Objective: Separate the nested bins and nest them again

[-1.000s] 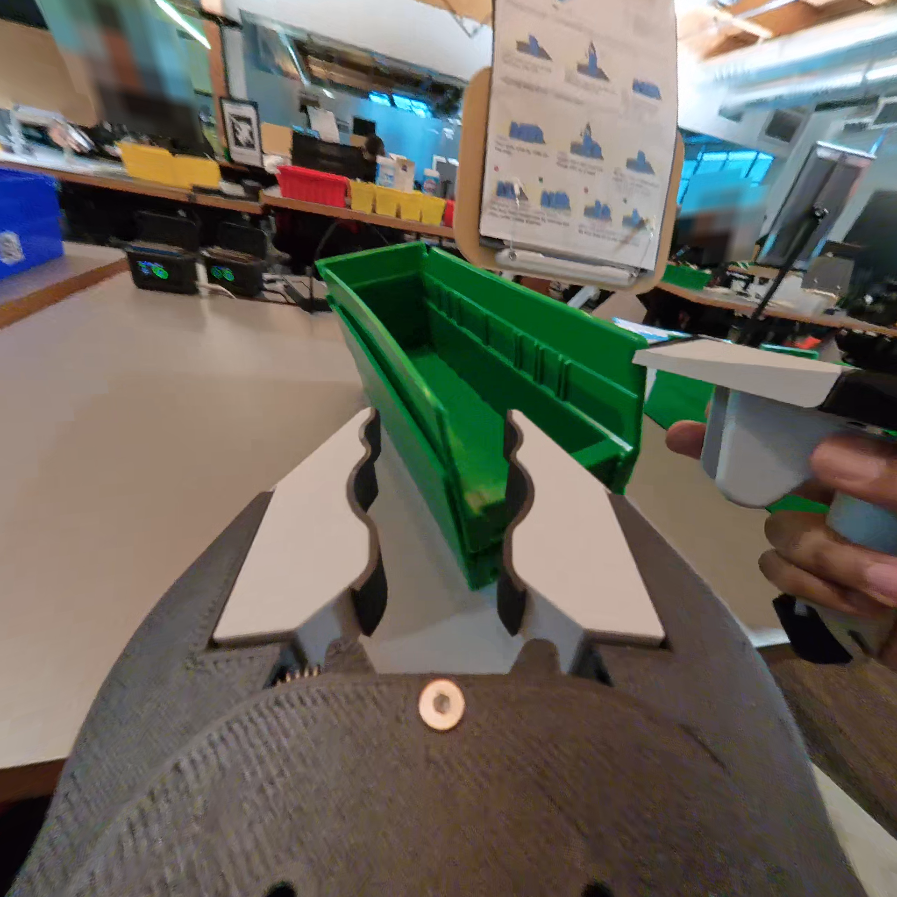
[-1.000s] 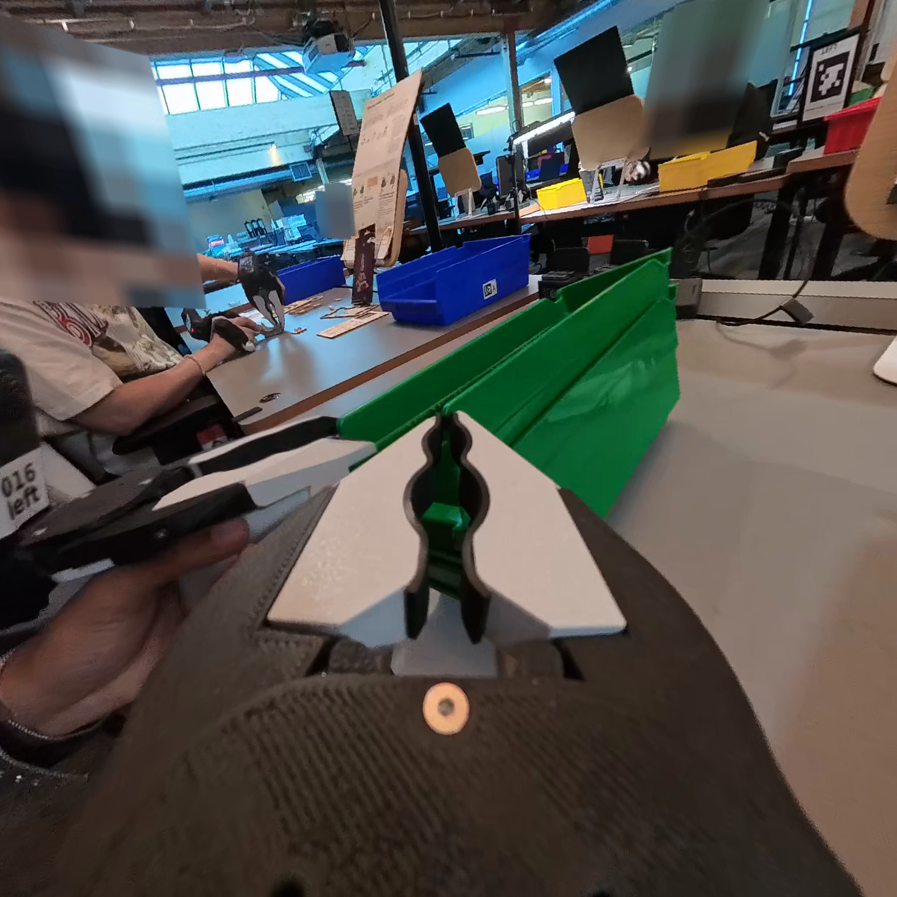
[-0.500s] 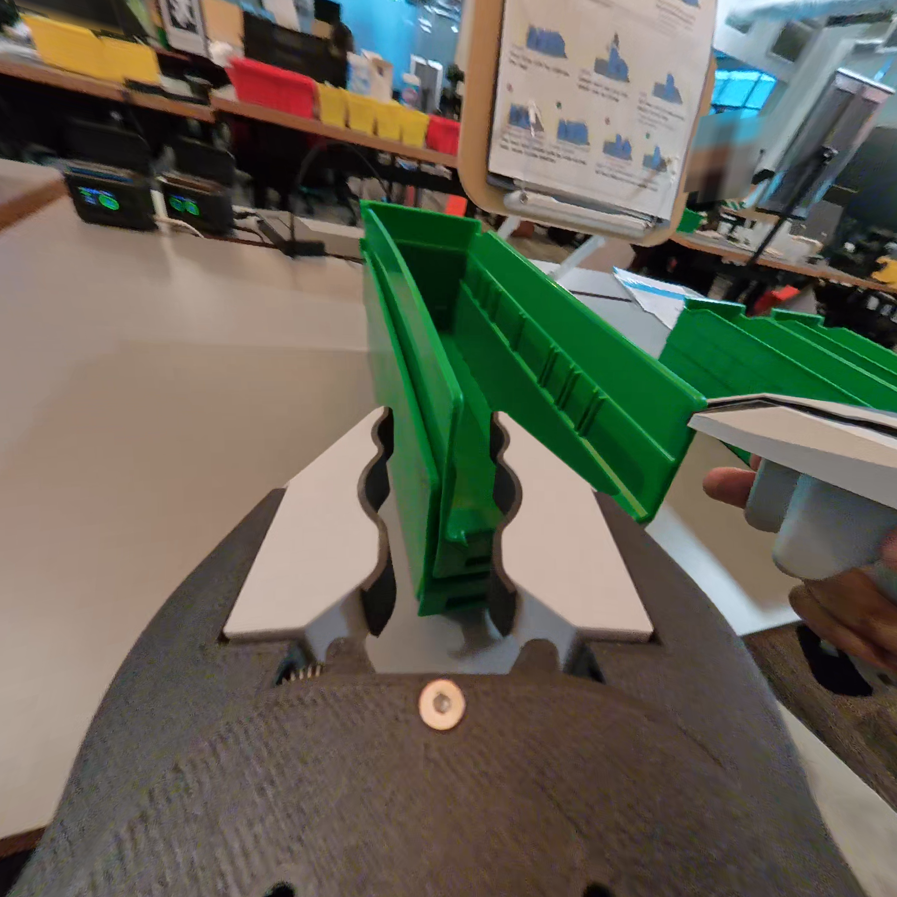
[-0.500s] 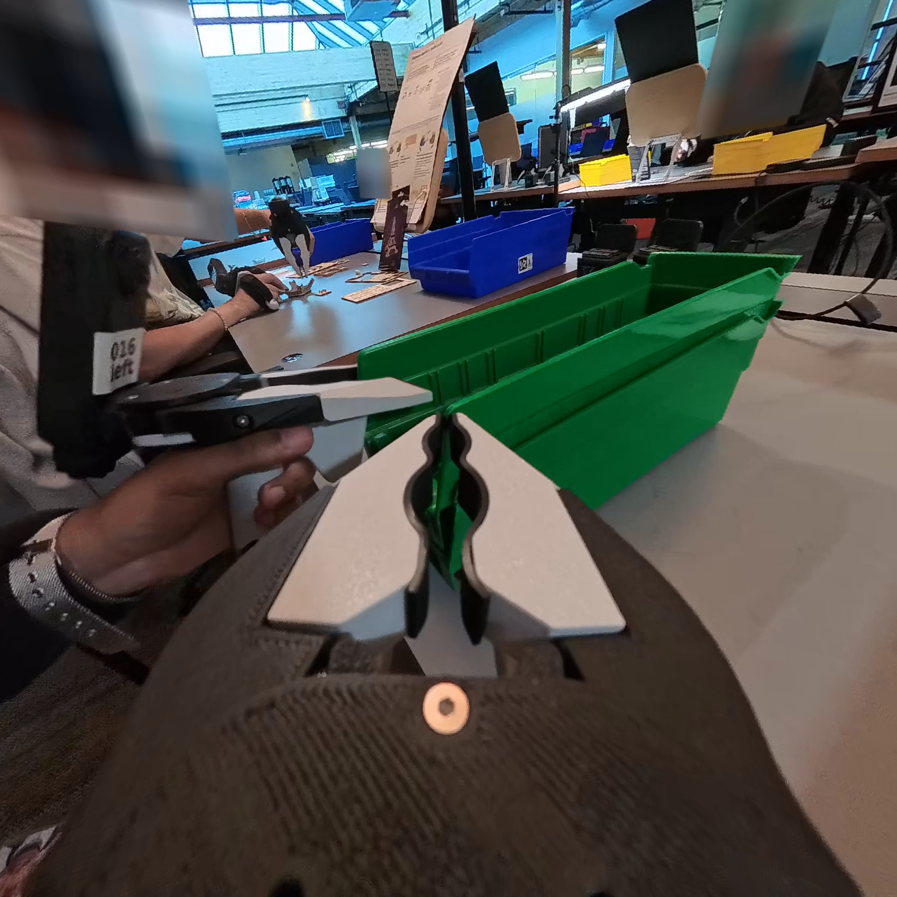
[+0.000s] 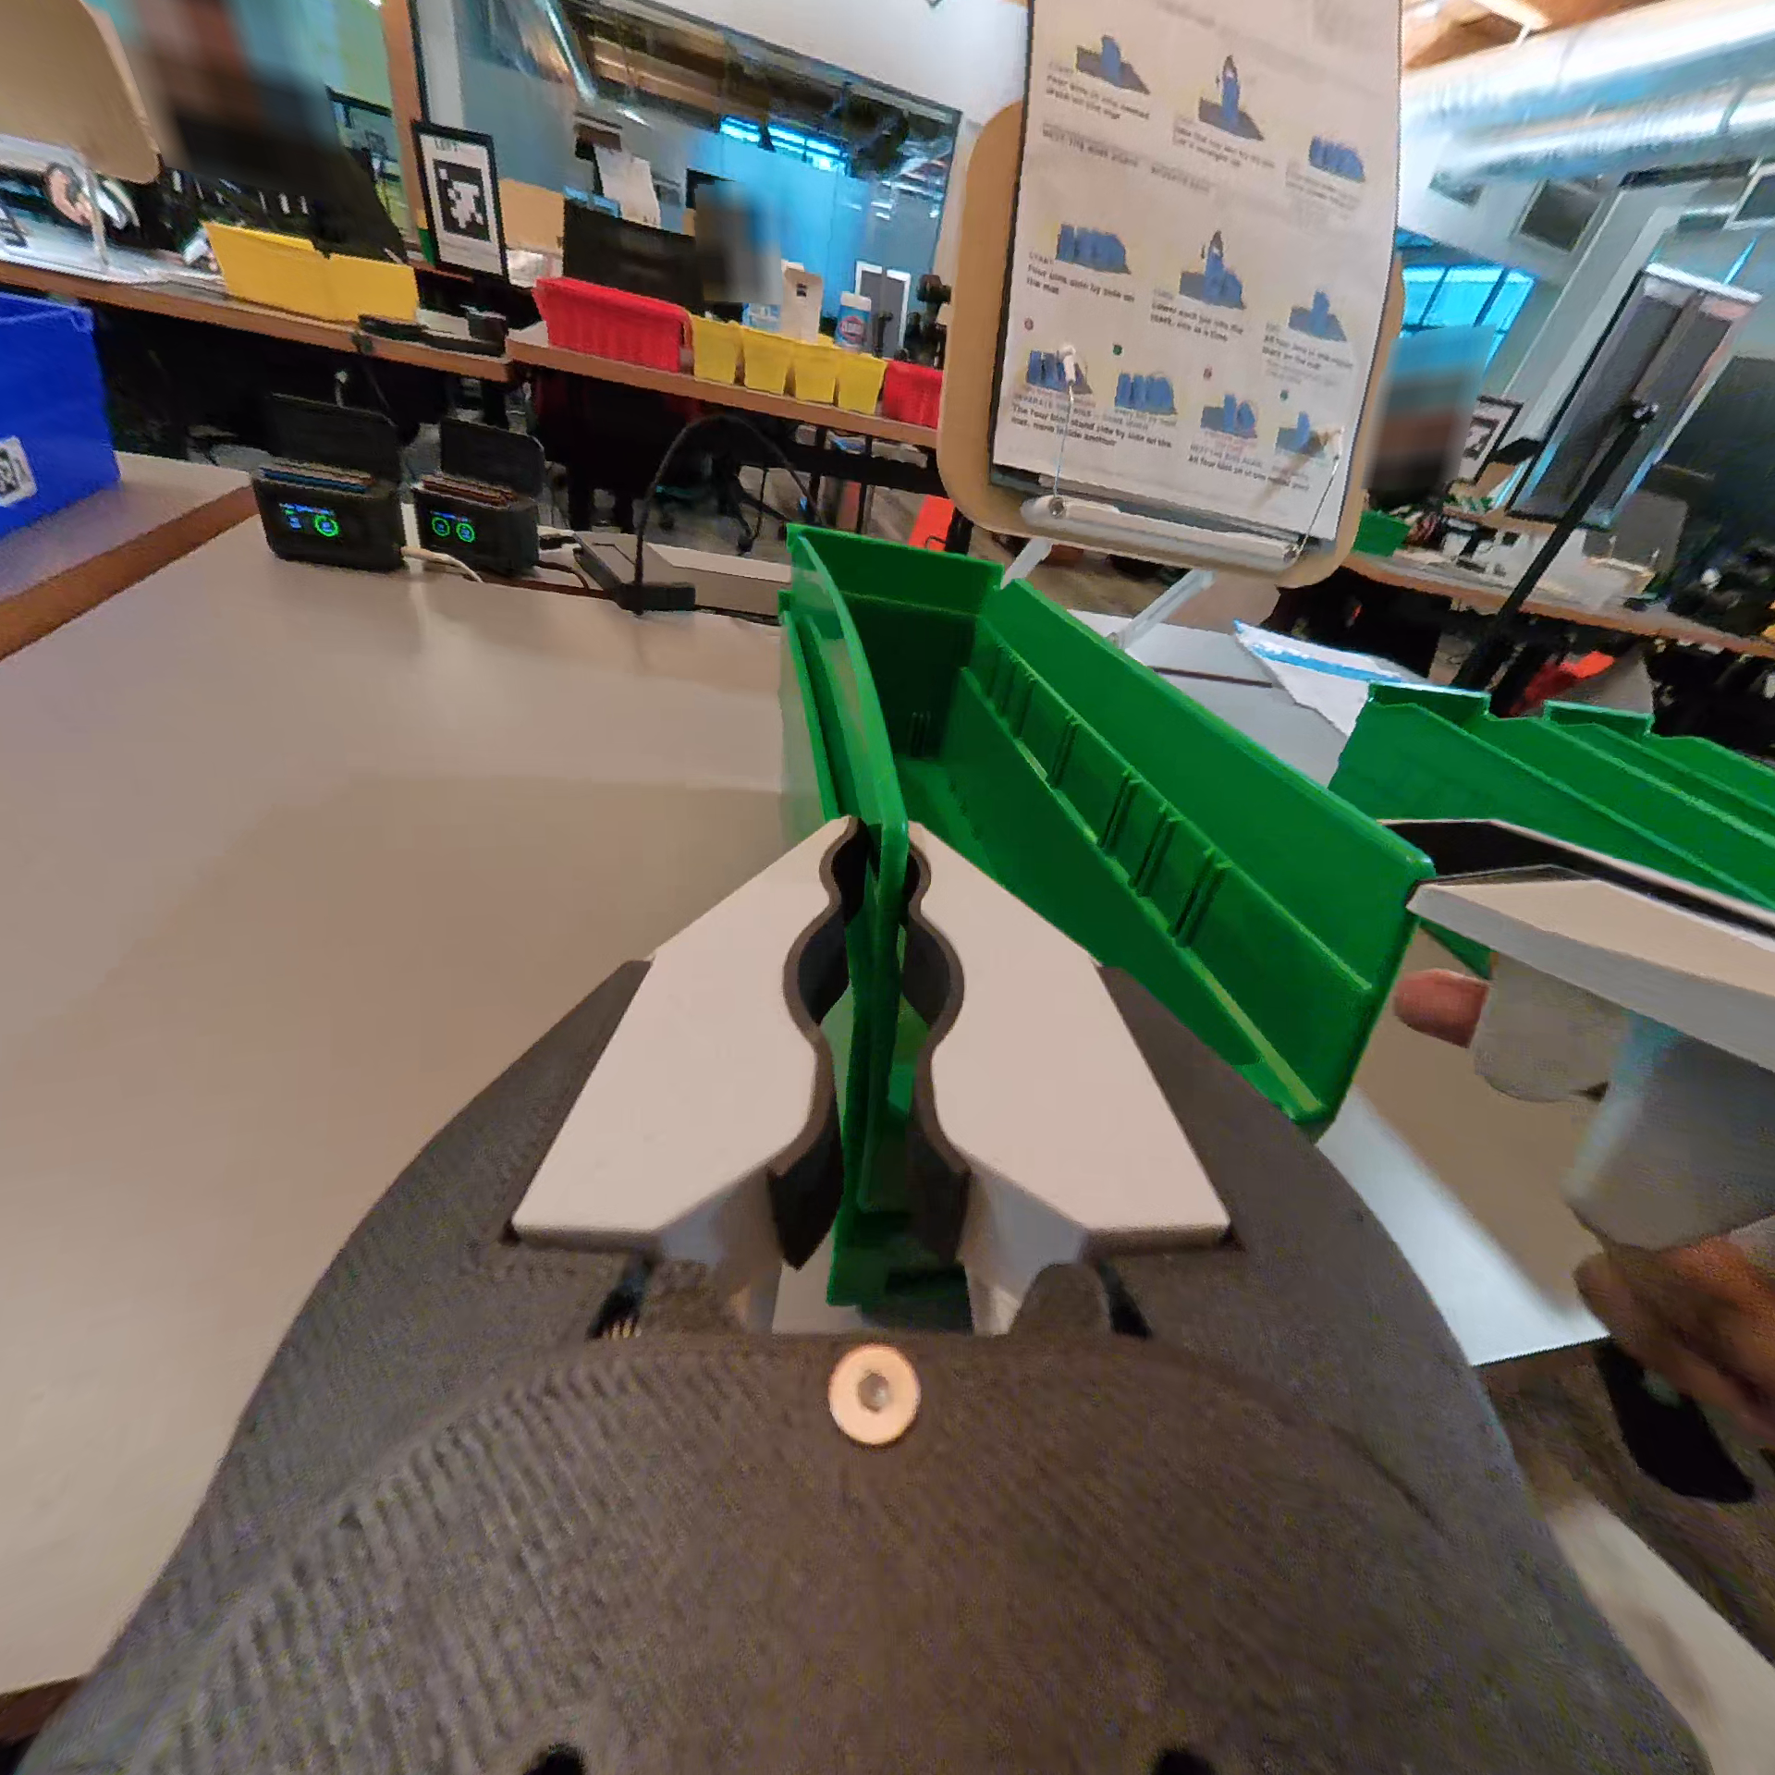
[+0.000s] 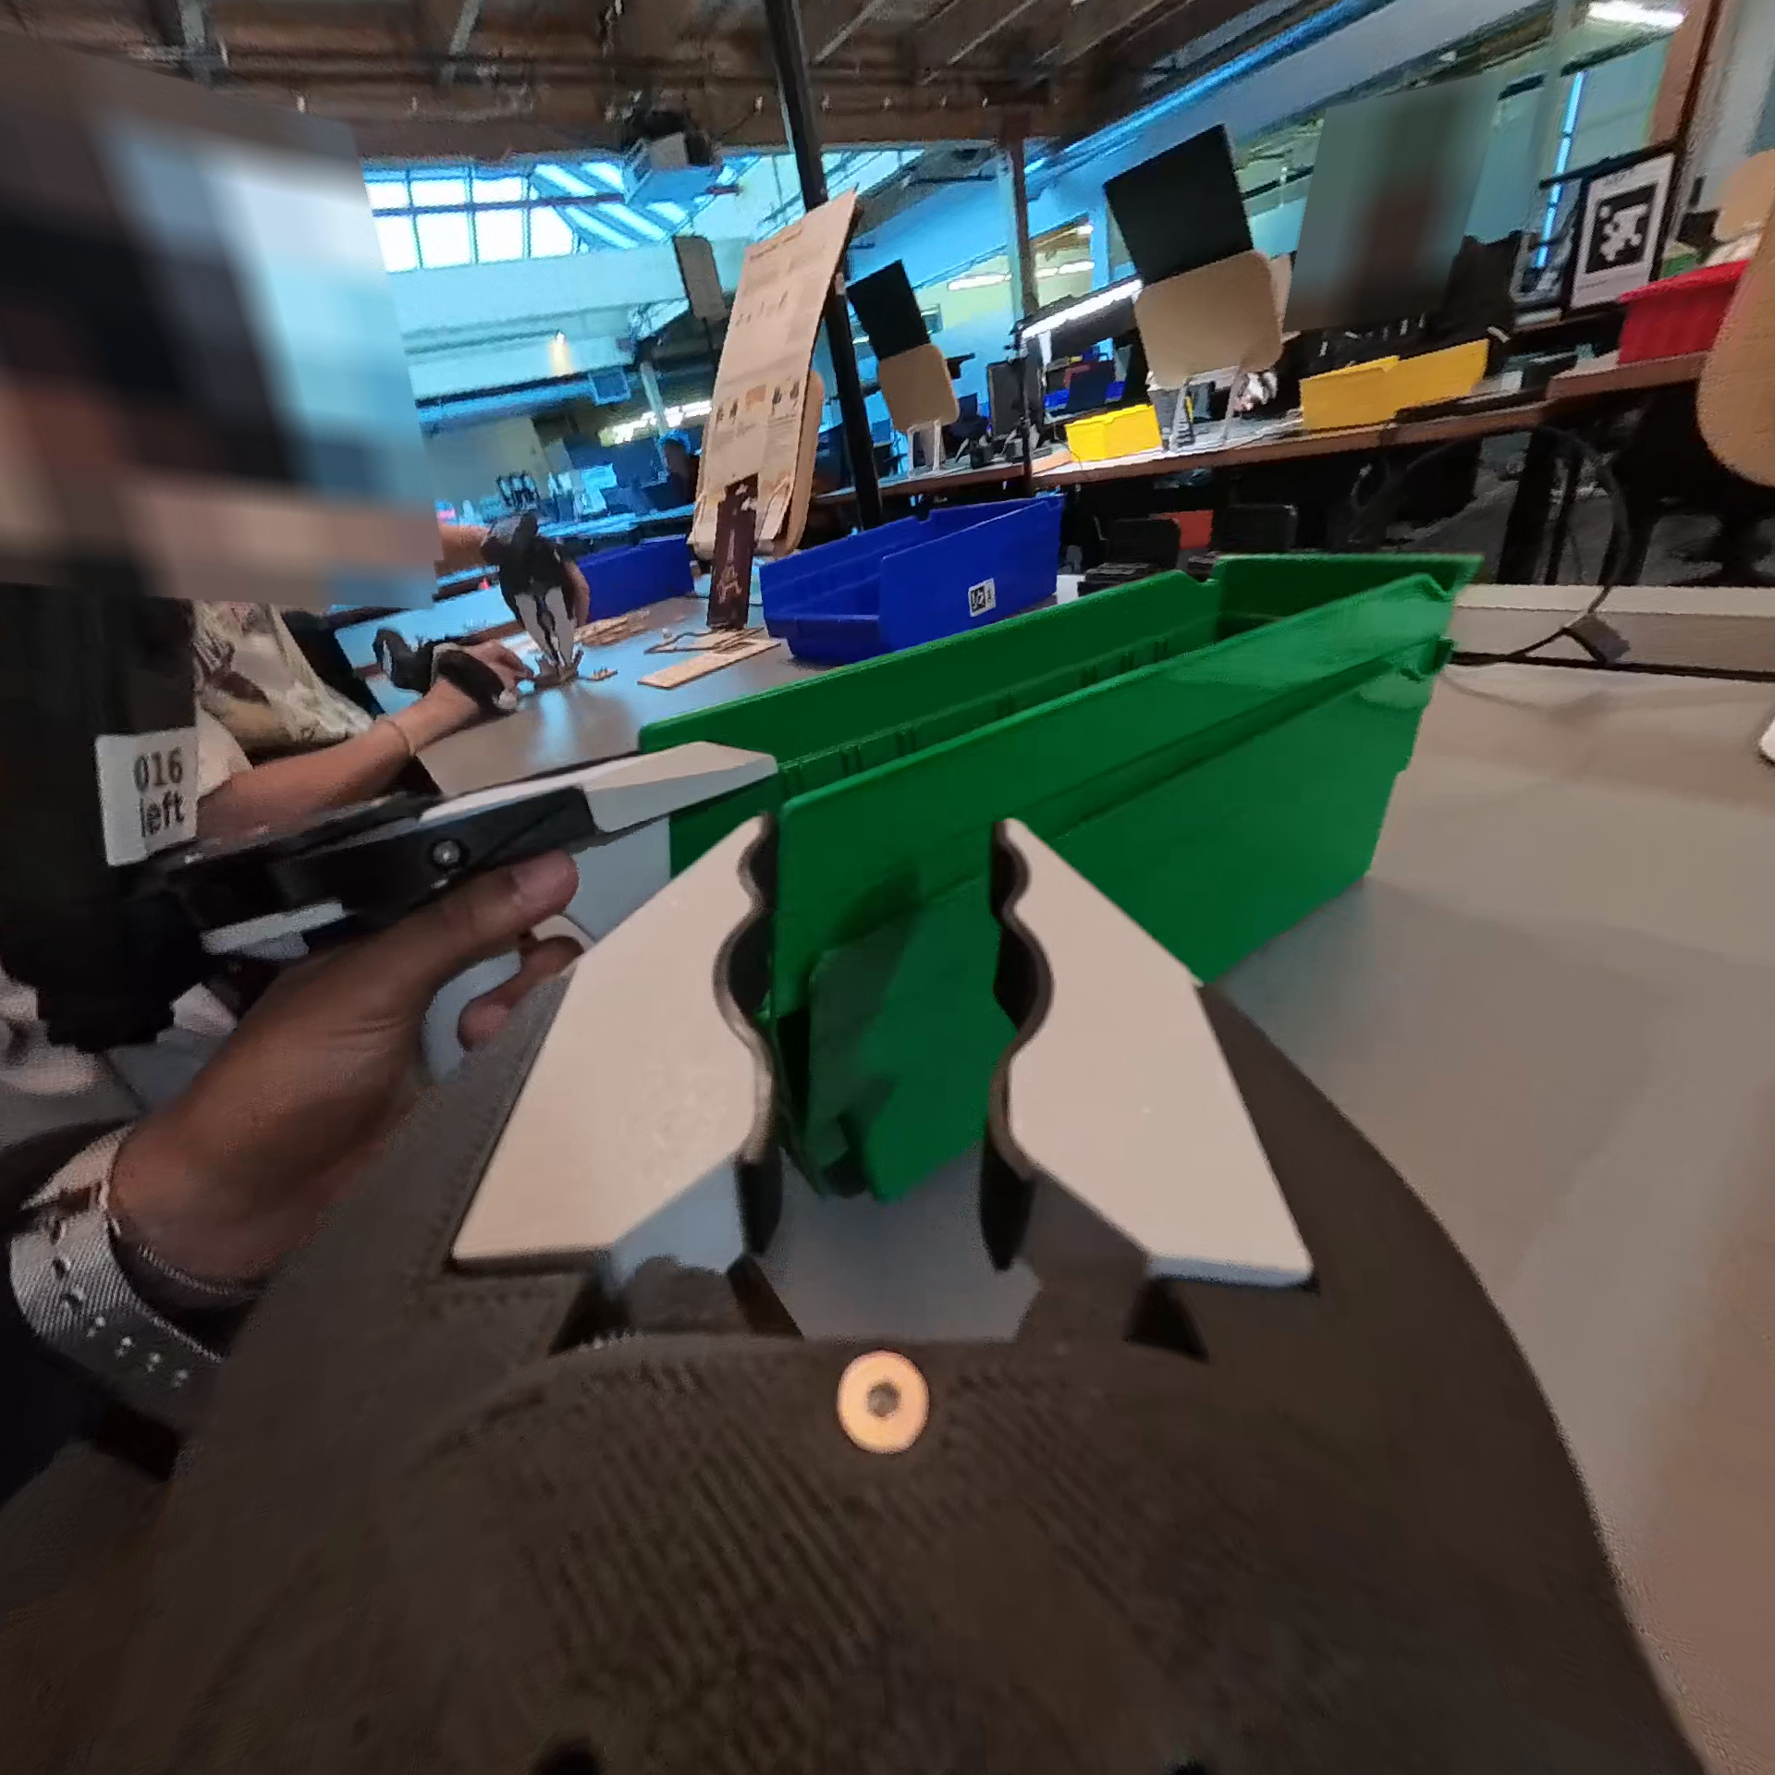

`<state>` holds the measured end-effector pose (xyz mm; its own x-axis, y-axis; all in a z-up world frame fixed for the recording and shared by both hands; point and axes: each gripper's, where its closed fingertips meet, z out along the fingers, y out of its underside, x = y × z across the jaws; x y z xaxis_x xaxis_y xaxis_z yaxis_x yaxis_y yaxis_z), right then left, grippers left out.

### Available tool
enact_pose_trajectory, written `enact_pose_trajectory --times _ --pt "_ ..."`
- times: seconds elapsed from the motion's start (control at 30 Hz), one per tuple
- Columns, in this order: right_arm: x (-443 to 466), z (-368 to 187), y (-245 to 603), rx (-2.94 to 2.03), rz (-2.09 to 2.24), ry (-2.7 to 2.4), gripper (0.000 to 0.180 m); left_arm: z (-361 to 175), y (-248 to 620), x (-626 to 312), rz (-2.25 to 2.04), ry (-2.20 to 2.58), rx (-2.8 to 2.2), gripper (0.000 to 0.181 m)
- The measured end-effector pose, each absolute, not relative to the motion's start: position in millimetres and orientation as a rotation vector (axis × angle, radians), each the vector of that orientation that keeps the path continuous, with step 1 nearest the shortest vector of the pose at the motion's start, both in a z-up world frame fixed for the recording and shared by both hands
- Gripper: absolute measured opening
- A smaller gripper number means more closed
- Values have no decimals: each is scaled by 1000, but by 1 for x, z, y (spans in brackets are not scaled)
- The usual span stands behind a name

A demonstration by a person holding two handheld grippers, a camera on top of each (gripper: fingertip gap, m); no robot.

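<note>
Two green bins (image 5: 1105,864) sit nested on the table (image 5: 336,816), running toward 12 o'clock. Left gripper (image 5: 872,855) is clenched on their near-left wall, probably to steady them; right gripper (image 6: 879,845) straddles the right wall, released.

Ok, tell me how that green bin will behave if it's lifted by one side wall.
The green bin likely flexes: its thin wall bows in the left hand-held gripper. Long and held at one end, it probably sags or twists. Glossy plastic may slip.
</note>
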<state>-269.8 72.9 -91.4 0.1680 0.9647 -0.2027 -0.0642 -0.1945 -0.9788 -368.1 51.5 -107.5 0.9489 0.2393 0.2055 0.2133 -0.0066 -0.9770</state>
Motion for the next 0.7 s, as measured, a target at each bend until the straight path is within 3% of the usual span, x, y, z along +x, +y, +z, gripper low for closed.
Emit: enact_pose_trajectory --times 0.03,0.13,0.23,0.3,0.43,0.63,0.7 --pt "-270 -93 74 -1408 1260 -922 47 -108 50 -369 10 -373 -1578 0" --pt "-267 -92 74 -1410 1341 -849 44 -109 49 -369 -1 -389 -1558 0" --pt "-249 -73 90 -1323 1373 -675 20 -109 46 -373 -15 -412 -1543 0" --pt "-250 -78 96 -1347 1329 -709 23 -106 43 -375 -45 -433 -1521 0" --pt "-279 -125 83 -1606 1323 -929 48 -95 39 -374 -4 -407 -1486 0" --pt "-285 -141 74 -1680 1370 -961 51 -81 31 -376 -4 -422 -1427 0" --pt "-281 -135 81 -1661 1399 -899 41 -78 28 -380 -9 -443 -1405 0"
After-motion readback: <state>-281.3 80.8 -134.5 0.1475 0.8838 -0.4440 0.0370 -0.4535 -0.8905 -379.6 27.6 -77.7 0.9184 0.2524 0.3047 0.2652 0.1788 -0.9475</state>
